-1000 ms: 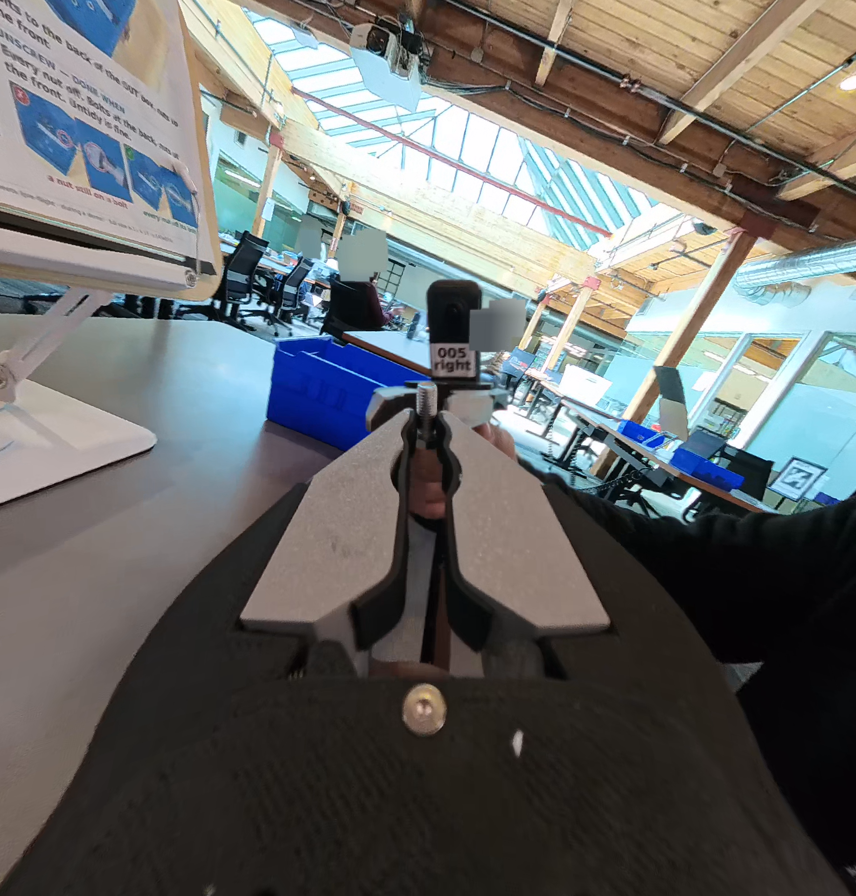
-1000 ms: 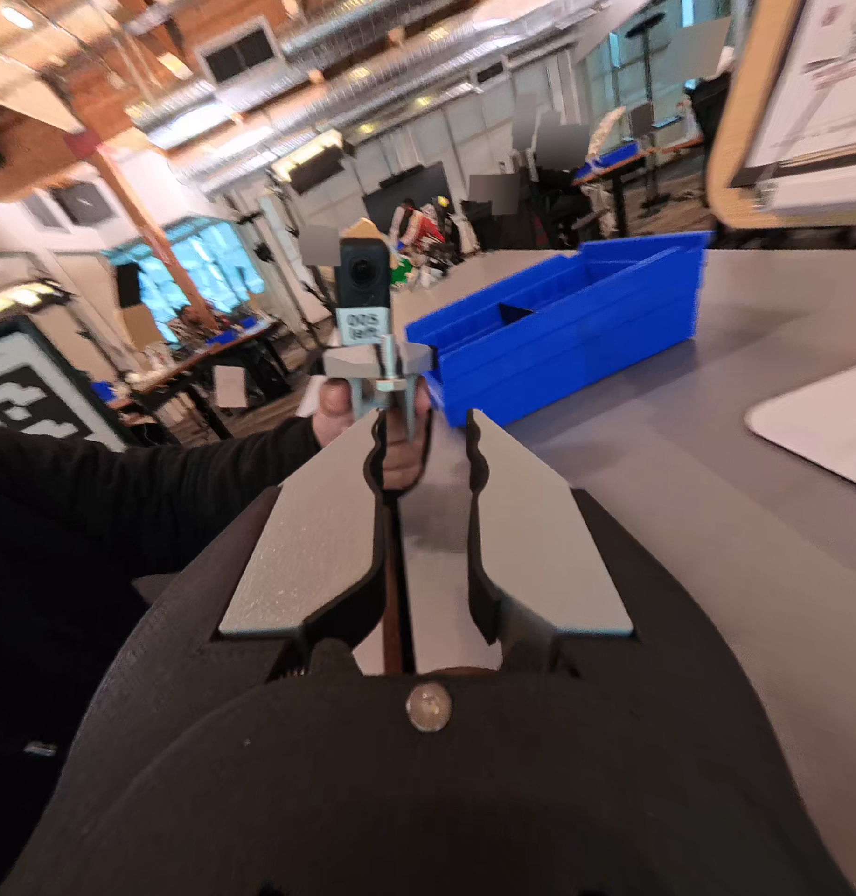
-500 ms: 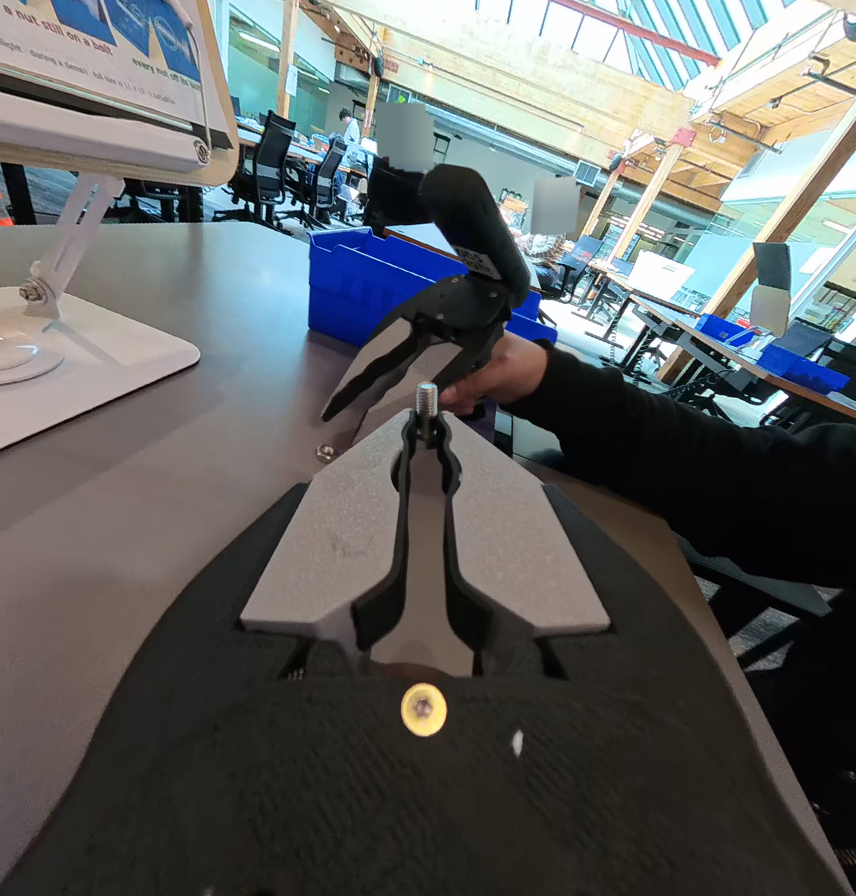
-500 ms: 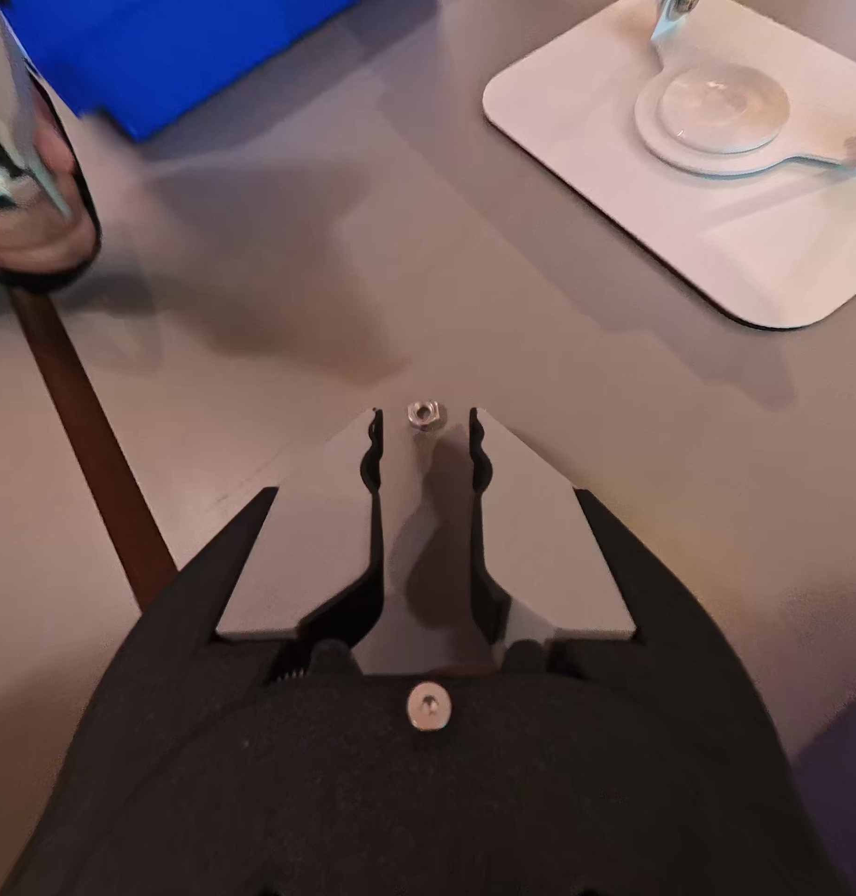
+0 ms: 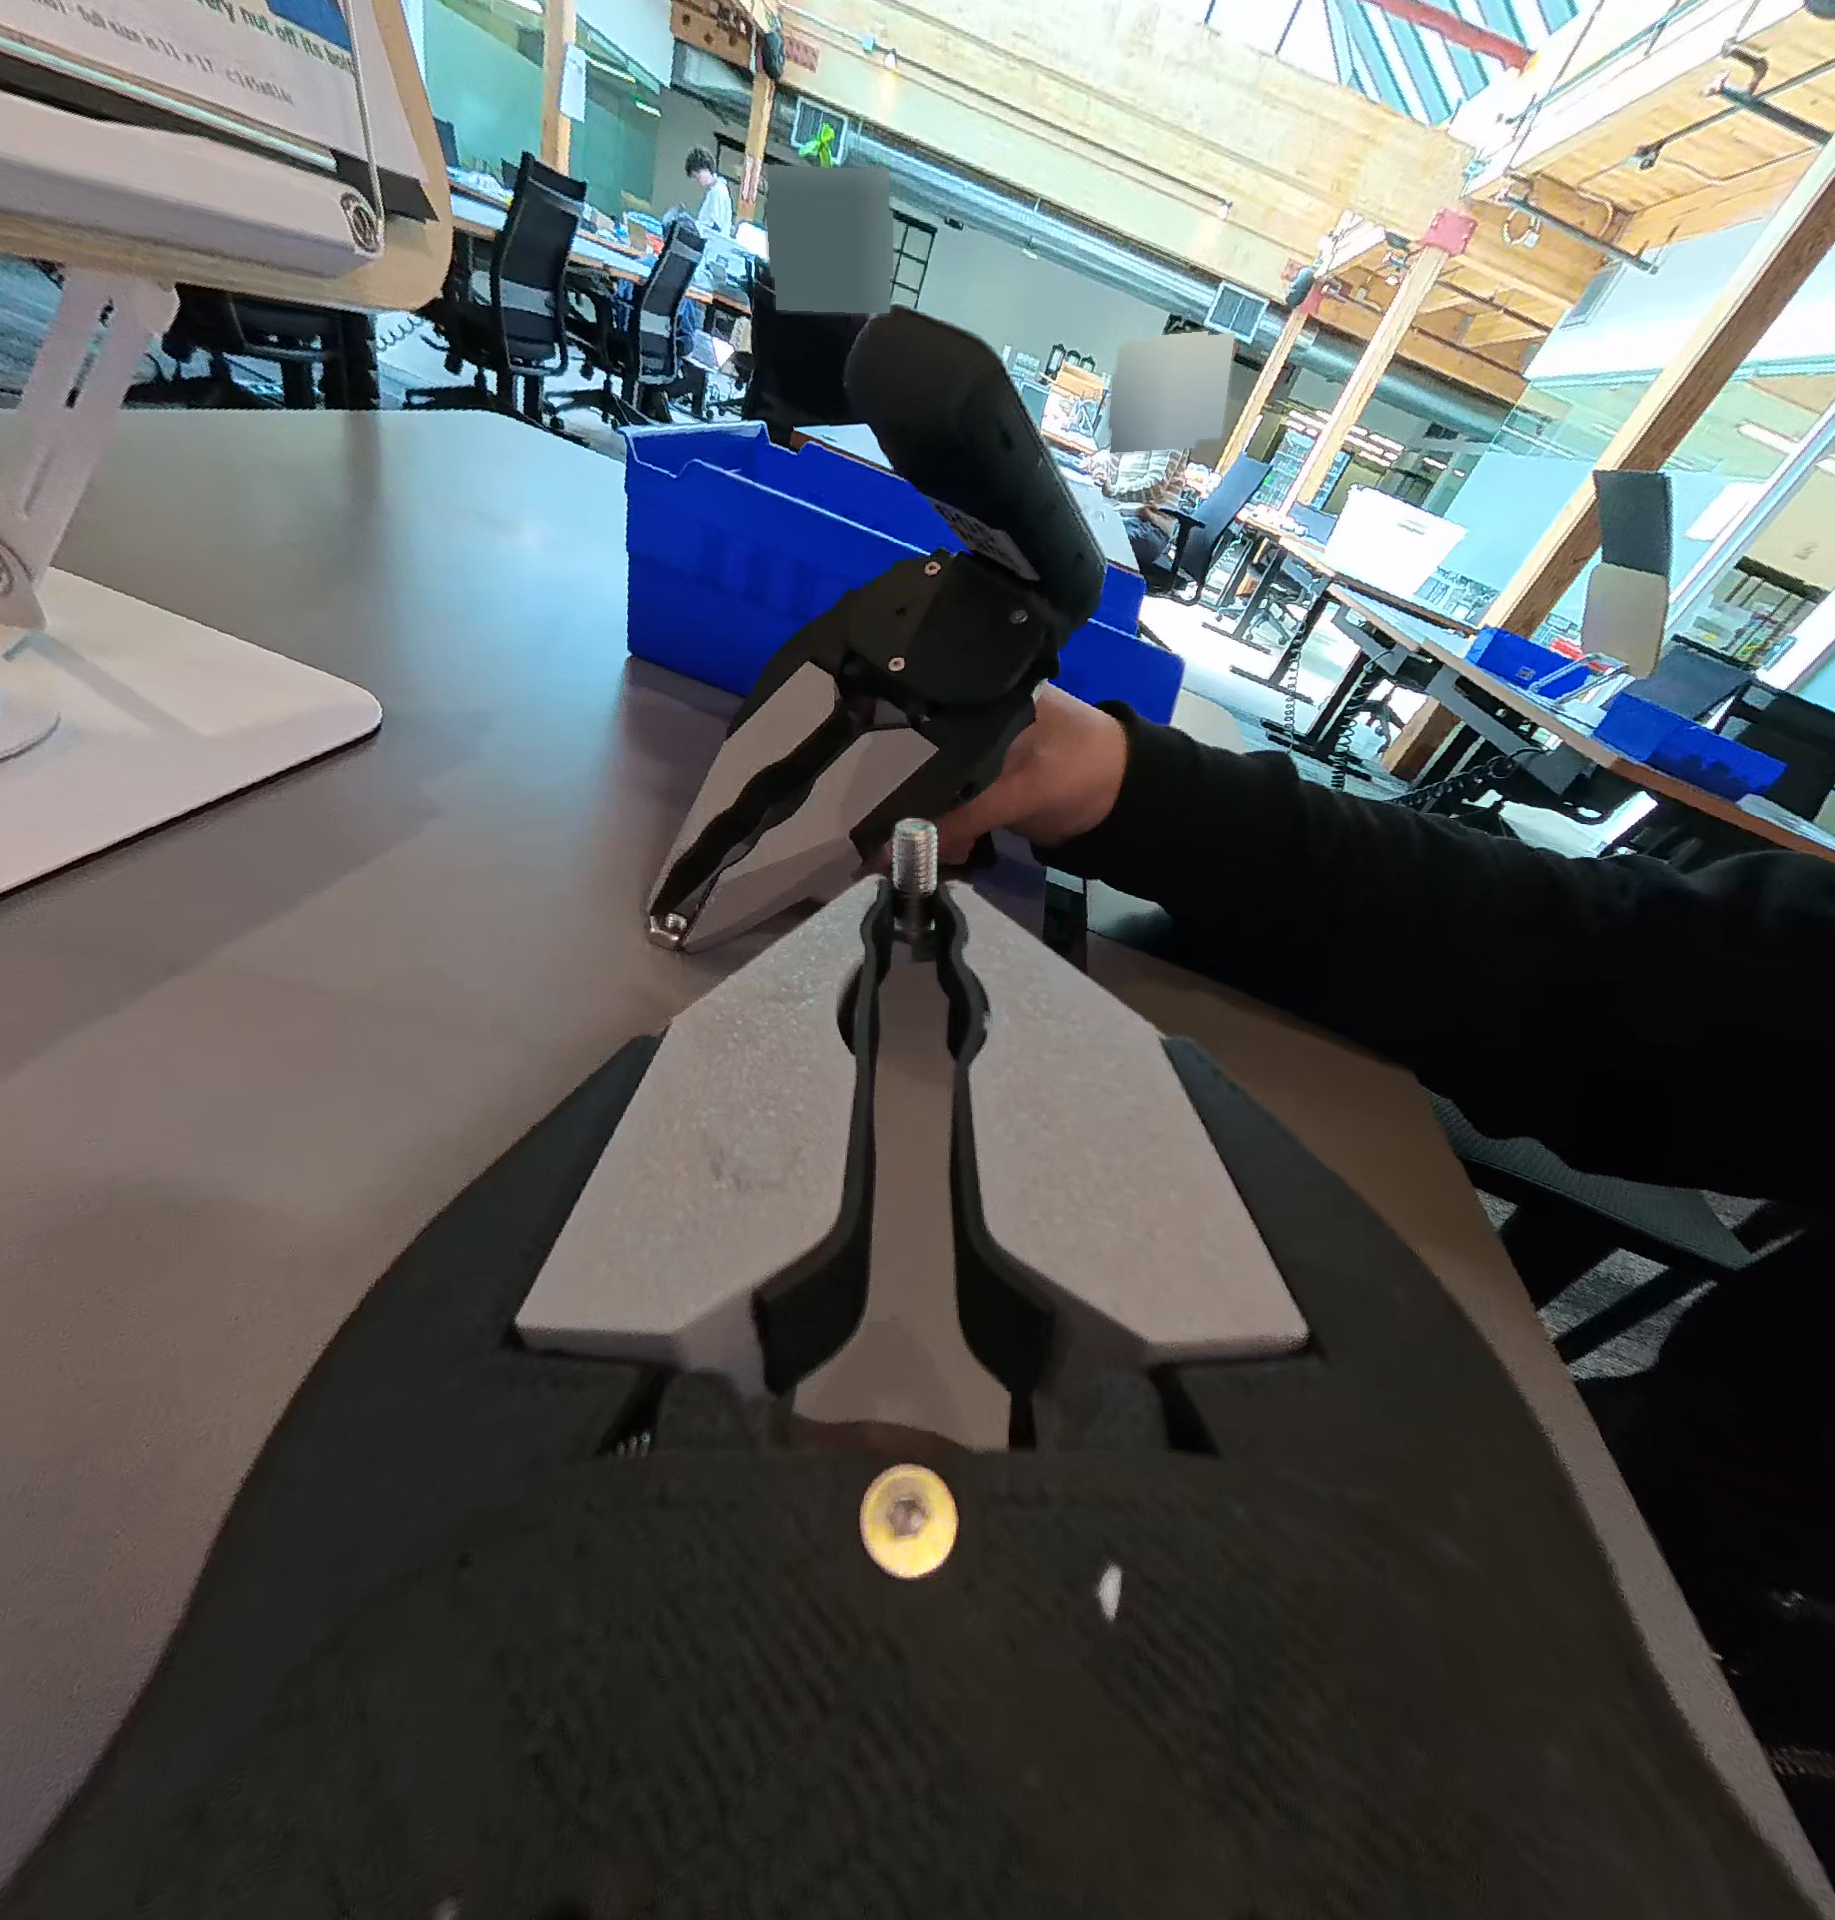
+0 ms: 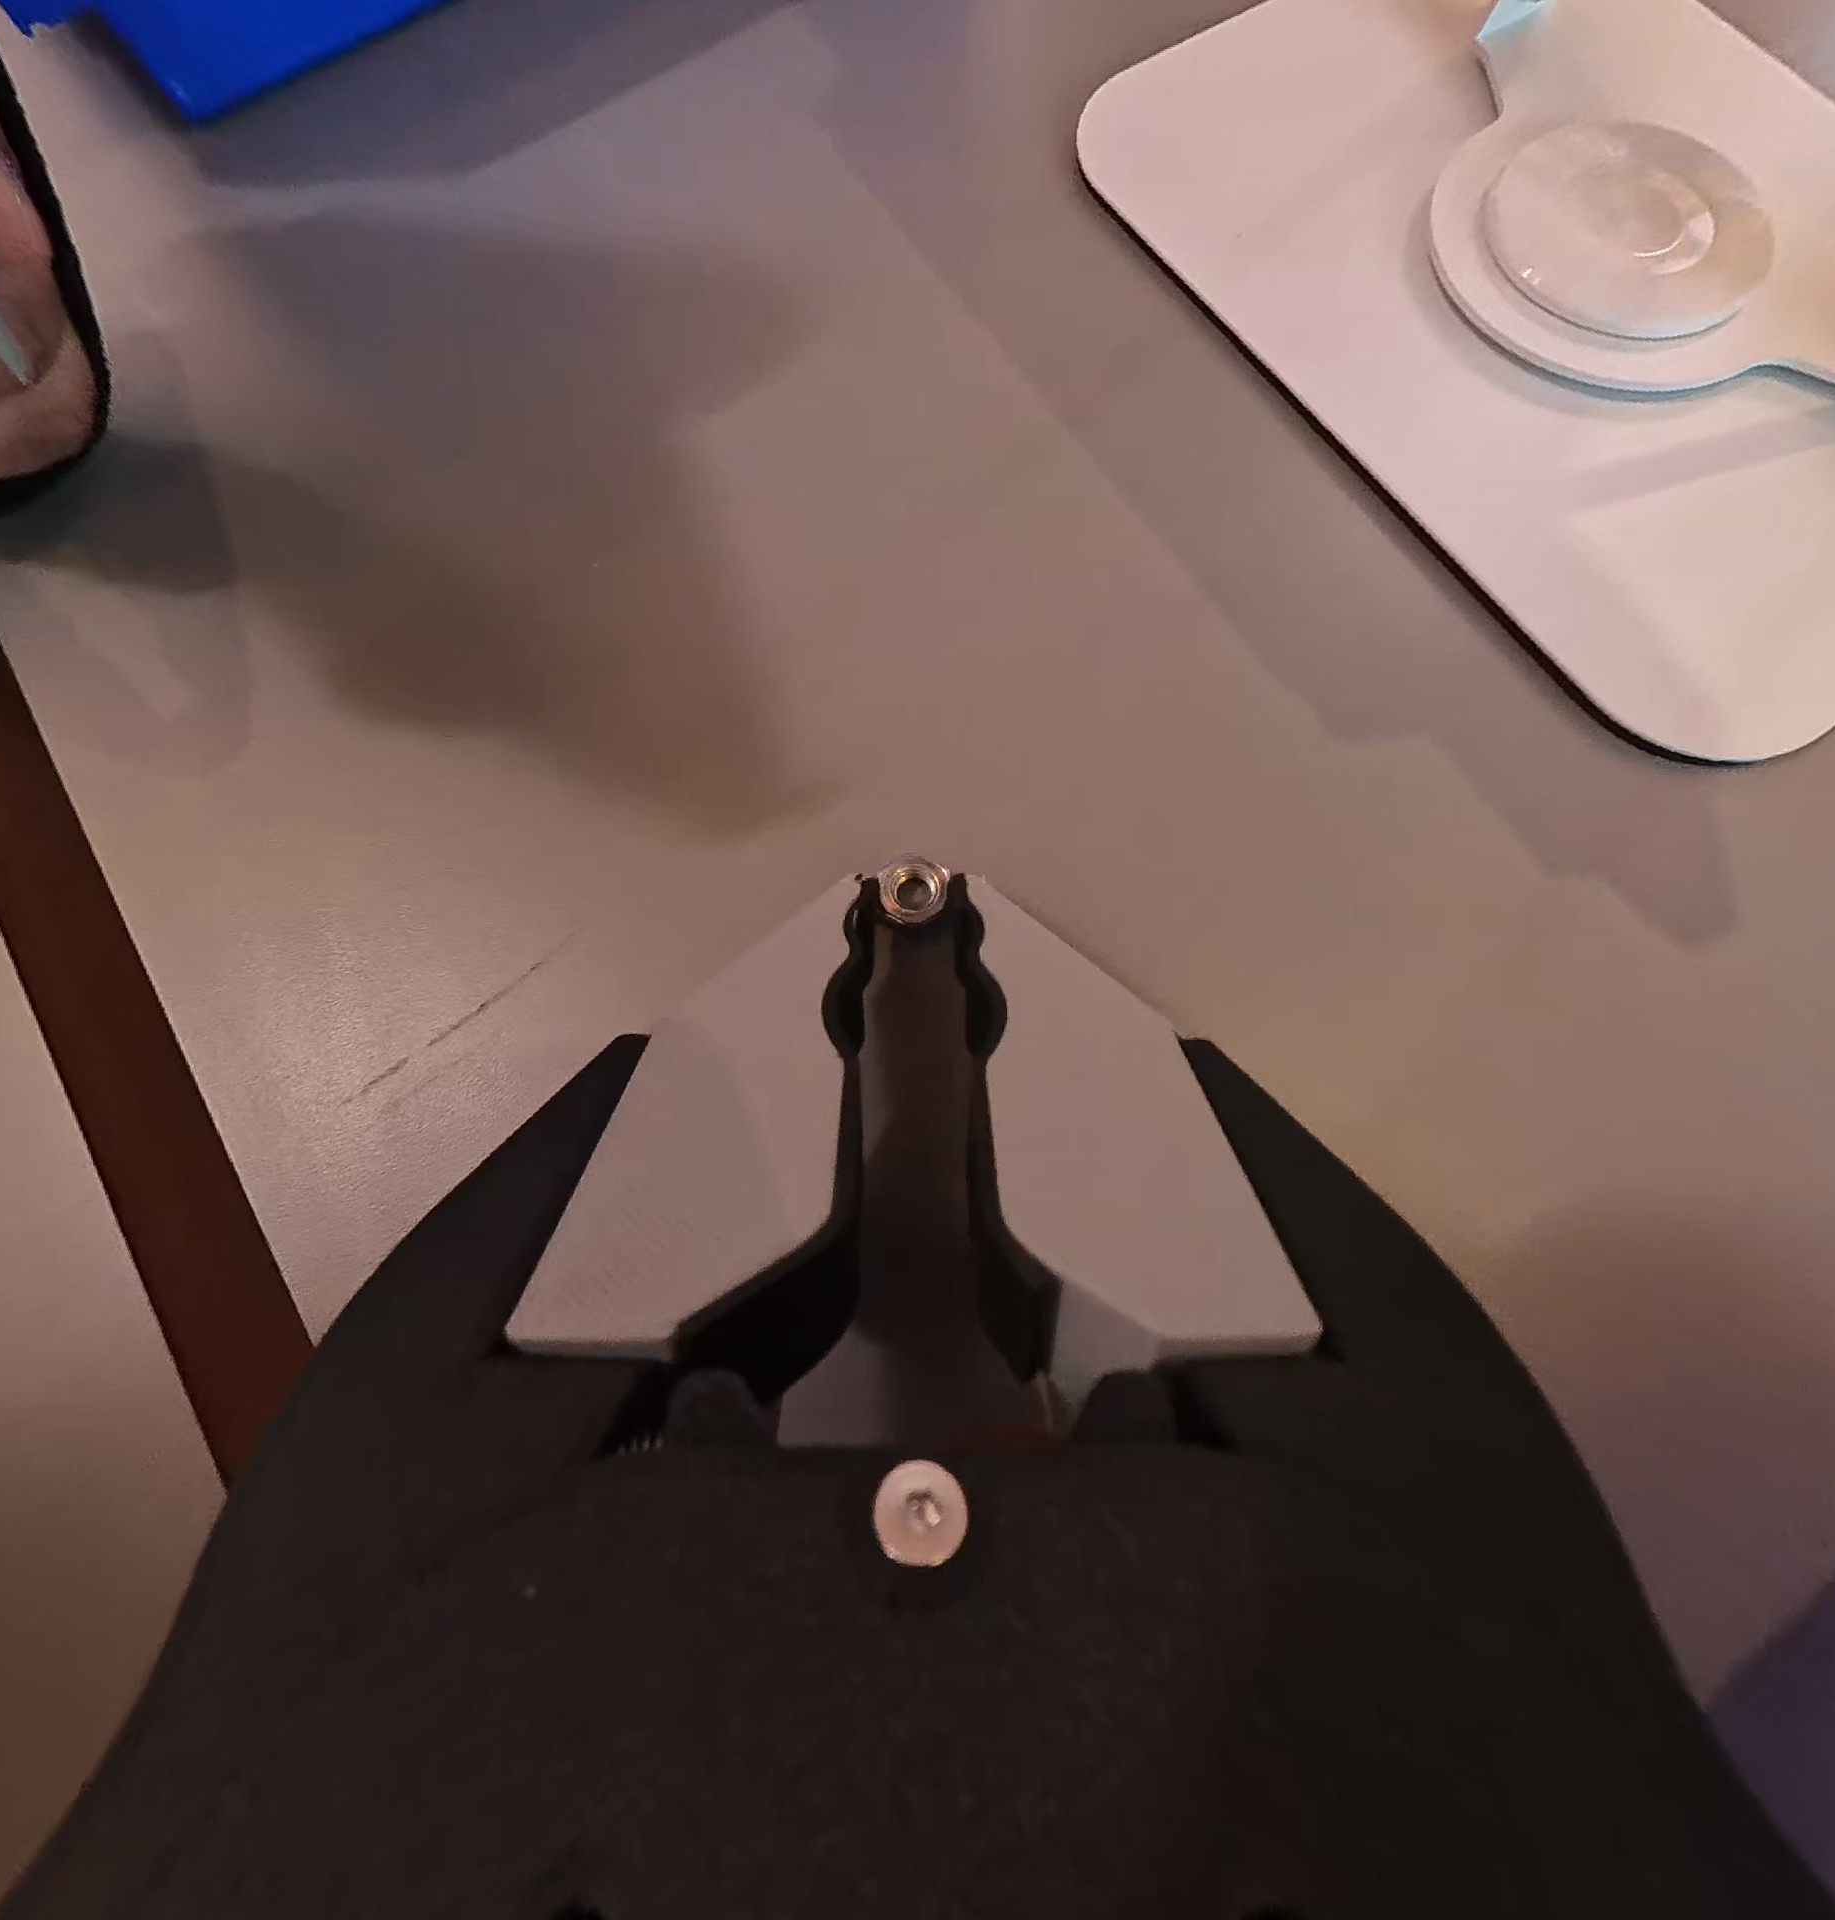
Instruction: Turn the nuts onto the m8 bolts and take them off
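Note:
My left gripper (image 5: 911,925) is shut on a silver bolt (image 5: 914,854) that stands upright between its tips, threaded end up. My right gripper (image 6: 915,896) is shut on a small silver nut (image 6: 913,891) at the grey table top, seen from above with its hole facing the camera. In the left wrist view the right gripper (image 5: 684,925) points down at the table, tips closed around the nut (image 5: 668,925), just left of and beyond the bolt. A hand in a black sleeve (image 5: 1412,935) holds it.
A blue bin (image 5: 767,561) stands behind the right gripper. A white stand base (image 6: 1515,364) with a clear round pad lies on the table to the right, also in the left wrist view (image 5: 144,727). A dark table edge strip (image 6: 92,997) runs at the left. Left tips to right tips: about 15 cm.
My right gripper swung down from facing the left gripper to the table, came over the nut and closed on it. My left gripper tilted down a little, still holding the bolt.

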A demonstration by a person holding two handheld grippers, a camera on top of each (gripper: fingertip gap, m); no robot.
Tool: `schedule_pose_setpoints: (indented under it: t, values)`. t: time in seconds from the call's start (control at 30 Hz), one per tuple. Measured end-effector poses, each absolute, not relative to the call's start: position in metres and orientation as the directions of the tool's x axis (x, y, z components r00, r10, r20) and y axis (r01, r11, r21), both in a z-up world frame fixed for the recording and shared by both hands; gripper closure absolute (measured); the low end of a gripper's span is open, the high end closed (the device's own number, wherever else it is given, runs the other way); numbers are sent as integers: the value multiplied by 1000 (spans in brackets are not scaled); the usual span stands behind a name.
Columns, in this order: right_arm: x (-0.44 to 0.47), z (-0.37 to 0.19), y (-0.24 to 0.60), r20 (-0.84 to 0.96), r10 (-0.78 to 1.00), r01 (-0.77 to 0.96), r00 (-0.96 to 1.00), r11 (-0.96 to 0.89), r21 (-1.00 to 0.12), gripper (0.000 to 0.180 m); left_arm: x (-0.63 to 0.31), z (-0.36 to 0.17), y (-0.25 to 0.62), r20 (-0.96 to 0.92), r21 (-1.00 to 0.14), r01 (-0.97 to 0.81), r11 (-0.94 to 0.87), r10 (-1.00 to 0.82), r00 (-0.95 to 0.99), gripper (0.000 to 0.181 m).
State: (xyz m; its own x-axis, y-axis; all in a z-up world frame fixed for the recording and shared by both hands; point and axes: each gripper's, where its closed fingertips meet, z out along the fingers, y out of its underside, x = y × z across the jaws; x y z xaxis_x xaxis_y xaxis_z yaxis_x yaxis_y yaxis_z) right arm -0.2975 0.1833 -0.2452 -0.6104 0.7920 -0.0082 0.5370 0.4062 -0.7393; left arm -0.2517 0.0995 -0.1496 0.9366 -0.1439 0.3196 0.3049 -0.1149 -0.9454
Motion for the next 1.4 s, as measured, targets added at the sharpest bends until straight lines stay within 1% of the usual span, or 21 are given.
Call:
schedule_pose_setpoints:
  t: [0.13, 0.2, 0.3, 0.43, 0.53, 0.6, 0.73, 1.0, 1.17, 1.4]
  values:
    - [-297, -244, 180, -16, 783, 532, -622, 407, -743, 169, -251, -151, 99, 325, -943, 308, -123, -151, 934, 176]
    - [-292, -236, 169, -82, 752, 519, -654, 367, -772, 169, -247, -152, 98, 324, -943, 302, -140, -177, 929, 176]
    - [-278, -207, 146, -239, 650, 496, -721, 245, -833, 169, -239, -155, 96, 308, -946, 271, -178, -225, 925, 176]
    - [-254, -164, 124, -278, 499, 405, -821, 165, -899, 169, -228, -156, 92, 300, -947, 246, -205, -300, 906, 176]
    - [-236, -140, 106, -263, 401, 340, -878, 135, -931, 169, -227, -156, 92, 288, -950, 234, -205, -297, 910, 176]
    - [-228, -133, 98, -231, 379, 306, -896, 149, -940, 169, -229, -158, 93, 245, -960, 192, -202, -279, 929, 176]
    - [-225, -132, 92, -154, 401, 254, -903, 209, -944, 169, -229, -162, 94, 167, -970, 111, -215, -258, 952, 176]
    - [-224, -141, 88, -56, 427, 205, -902, 310, -928, 169, -222, -160, 92, 112, -980, 57, -190, -296, 948, 176]
    - [-222, -141, 85, -44, 421, 192, -906, 315, -930, 169, -218, -161, 91, 9, -985, -44, -169, -303, 953, 176]
    - [-221, -139, 82, -2, 423, 157, -906, 332, -930, 169, -219, -156, 89, -50, -988, -92, -124, -304, 951, 176]
